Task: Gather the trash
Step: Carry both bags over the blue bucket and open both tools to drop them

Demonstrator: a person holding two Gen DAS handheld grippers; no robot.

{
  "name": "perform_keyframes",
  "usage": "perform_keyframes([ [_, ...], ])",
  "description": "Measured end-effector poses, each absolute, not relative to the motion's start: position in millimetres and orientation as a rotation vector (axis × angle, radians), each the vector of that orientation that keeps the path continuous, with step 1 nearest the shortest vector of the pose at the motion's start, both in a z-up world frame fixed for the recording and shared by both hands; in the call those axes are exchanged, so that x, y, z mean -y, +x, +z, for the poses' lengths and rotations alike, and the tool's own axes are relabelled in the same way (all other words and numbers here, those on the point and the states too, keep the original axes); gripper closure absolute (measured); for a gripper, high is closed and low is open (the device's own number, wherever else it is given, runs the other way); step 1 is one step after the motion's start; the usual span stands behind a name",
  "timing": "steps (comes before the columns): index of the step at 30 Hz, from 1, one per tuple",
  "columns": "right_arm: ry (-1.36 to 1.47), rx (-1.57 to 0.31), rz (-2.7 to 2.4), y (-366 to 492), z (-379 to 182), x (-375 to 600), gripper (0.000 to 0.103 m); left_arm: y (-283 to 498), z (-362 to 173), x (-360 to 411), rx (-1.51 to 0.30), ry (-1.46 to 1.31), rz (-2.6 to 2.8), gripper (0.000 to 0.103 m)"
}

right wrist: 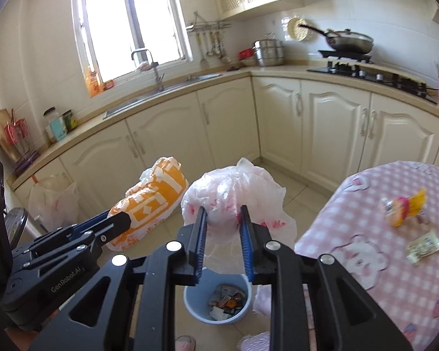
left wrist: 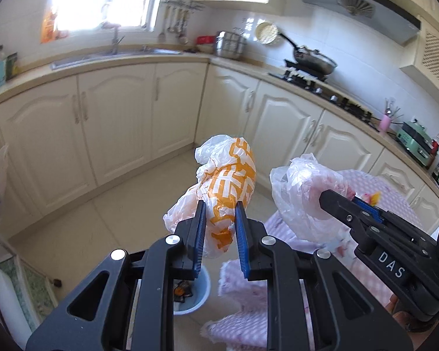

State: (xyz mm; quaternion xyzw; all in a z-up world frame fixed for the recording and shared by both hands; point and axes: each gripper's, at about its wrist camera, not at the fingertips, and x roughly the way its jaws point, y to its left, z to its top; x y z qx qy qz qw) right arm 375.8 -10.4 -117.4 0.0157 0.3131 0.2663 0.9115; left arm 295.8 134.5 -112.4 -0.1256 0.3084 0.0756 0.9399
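Above bin [right wrist: 203, 311], 2 clamped bags [right wrist: 234, 193]

Only two bits of writing can be read. White letters "DAS" stand on the black body of the right gripper [left wrist: 322, 197], seen from the left wrist cam, near where its arms join. Small pale letters "GenRobot.AI" stand on the black body of the left gripper [right wrist: 123, 219], seen from the right wrist cam, low on its side. The orange and white bag [left wrist: 229, 187] has big blocky white shapes printed on it, maybe letters, but they're too crumpled to read. Jars and packs on the counter [right wrist: 190, 87] have labels, too small & blurry to make out. Wrappers on the pink table [right wrist: 365, 234]: no words readable either.
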Motion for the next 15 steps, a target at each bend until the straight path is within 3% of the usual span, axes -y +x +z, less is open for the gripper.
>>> perform_keyframes([
  [15,-0.068,-0.876,0.594,391,-235,-79,0.082,316,-217,-209,-0.850,-0.328,0.283,0.085],
])
